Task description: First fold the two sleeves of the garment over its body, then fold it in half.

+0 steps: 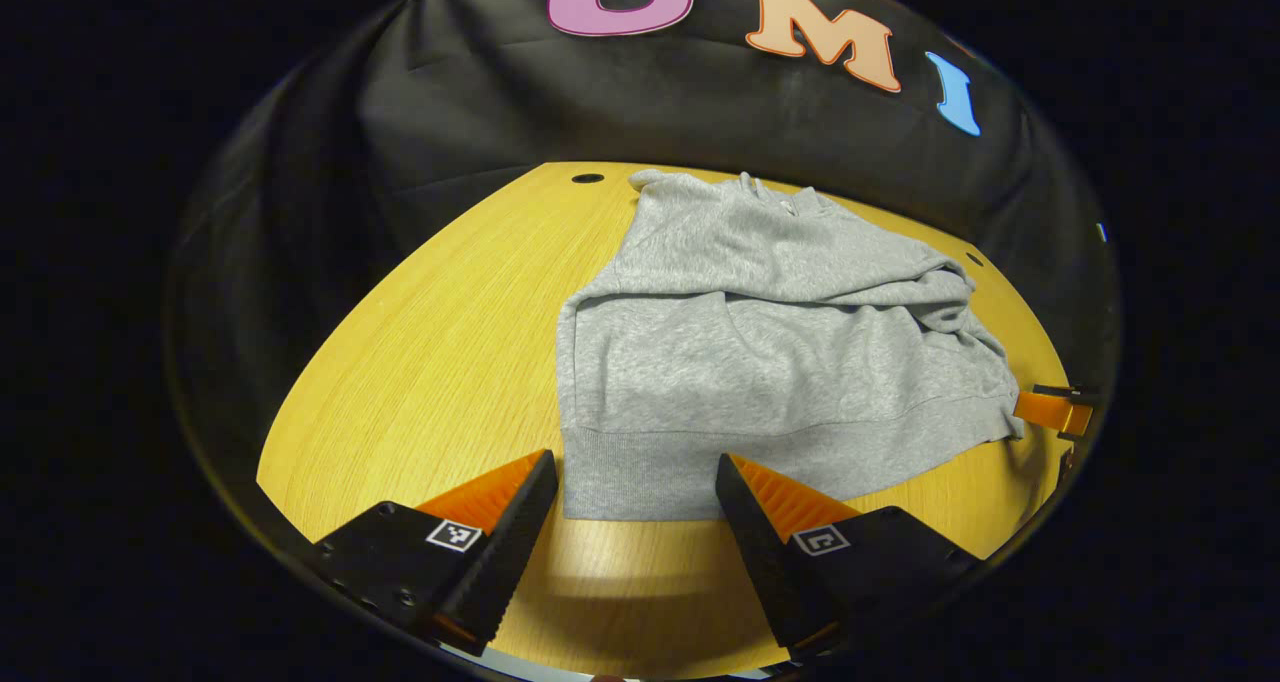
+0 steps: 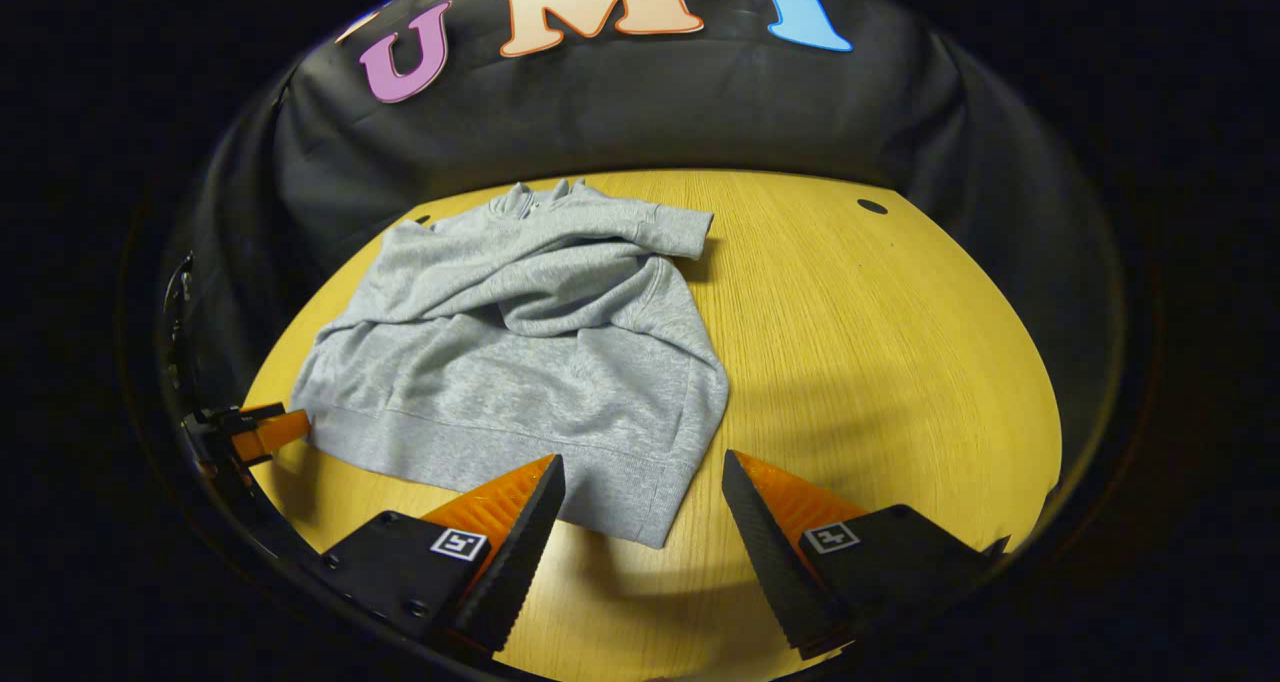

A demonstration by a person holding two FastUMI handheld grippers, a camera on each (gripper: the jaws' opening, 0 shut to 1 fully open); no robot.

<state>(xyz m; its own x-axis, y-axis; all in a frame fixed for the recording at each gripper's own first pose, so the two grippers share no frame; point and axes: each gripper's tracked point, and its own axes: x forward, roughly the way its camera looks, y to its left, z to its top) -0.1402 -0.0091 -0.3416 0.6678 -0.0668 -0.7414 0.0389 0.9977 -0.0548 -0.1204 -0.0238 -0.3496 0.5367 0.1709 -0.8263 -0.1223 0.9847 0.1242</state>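
Your grey sweatshirt (image 1: 780, 362) lies flat on the wooden surface (image 1: 440, 362), with its collar (image 1: 790, 200) near the far edge and its ribbed bottom band (image 1: 700, 462) toward the near edge. Both sleeves are already folded across the body, so the top half looks bumpy and wrinkled. In the right gripper view one sleeve cuff (image 2: 680, 230) pokes out past the side of the sweatshirt (image 2: 520, 352), close to the far edge of the surface (image 2: 880, 362). The body is not folded in half yet. Your left gripper (image 1: 637, 477) is wide open, with one corner of the bottom band lying between its fingers; the fingers are not pressing on the cloth. Your right gripper (image 2: 643, 482) is wide open too, and the other corner of the bottom band (image 2: 640, 502) lies between its fingers, not pinched. Each gripper also shows in the other one's view, right beside a bottom corner of the sweatshirt. Small dark holes (image 2: 872, 206) sit near the far edge of the surface.
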